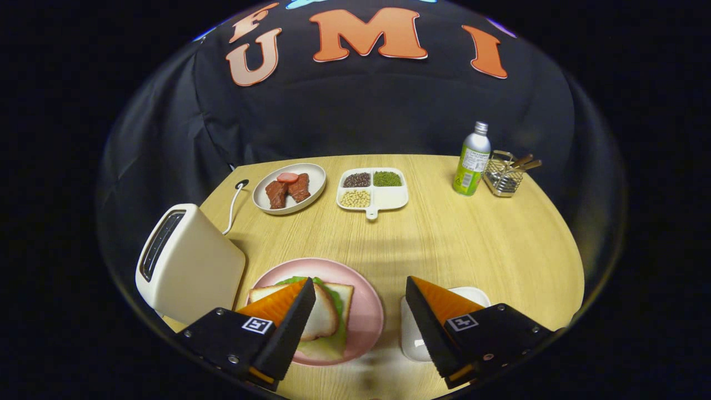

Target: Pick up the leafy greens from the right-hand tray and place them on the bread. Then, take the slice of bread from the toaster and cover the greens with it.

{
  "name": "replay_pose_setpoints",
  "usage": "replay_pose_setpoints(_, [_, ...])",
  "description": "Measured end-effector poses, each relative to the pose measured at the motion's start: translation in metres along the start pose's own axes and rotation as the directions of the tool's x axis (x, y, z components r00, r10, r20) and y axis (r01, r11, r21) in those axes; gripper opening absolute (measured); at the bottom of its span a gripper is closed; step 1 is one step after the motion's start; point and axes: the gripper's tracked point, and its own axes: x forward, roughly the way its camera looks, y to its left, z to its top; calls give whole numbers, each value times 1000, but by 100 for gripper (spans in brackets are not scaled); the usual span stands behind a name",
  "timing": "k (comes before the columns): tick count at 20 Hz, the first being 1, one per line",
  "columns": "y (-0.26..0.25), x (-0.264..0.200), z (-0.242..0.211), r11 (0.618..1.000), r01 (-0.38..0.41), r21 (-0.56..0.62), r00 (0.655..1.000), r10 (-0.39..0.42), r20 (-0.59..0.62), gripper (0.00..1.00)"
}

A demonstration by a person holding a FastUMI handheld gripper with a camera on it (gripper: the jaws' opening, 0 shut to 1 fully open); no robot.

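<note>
On the pink plate (pixel 371 311) in the lower centre of the frame lies a stacked sandwich: a square bread slice underneath, the leafy greens (pixel 335 299) showing as a green fringe along its top and right side, and a rounded top slice of bread (pixel 322 319) resting over them. The gripper (pixel 360 303) hangs above the table with its fingers spread wide apart, holding nothing; the left finger overlaps the plate's left part, the right finger overlaps the white tray (pixel 414 336) just right of the plate. Nothing is visible in what shows of that tray.

The toaster (pixel 189 266) stands at the lower left, near the table's rim, its slot dark and its cord running up toward the table's far left edge. A broad bare stretch of wooden table (pixel 472 250) fills the middle and right of the frame.

Toward the upper centre, an oval dish (pixel 314 194) holds brown meat pieces and a red slice; beside it a divided tray (pixel 391 197) carries dark, green and pale beans in three compartments, the fourth bare. At upper right stand a bottle (pixel 472 161) and a wire basket (pixel 502 178) with utensil handles.
</note>
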Motion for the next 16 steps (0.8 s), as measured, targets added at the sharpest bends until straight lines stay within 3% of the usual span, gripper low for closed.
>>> replay_pose_setpoints(7, [-27,-42,37,998,54,30,993,-57,99,98])
replay_pose_setpoints(16, [-40,-103,95,994,82,75,955,-100,279,98])
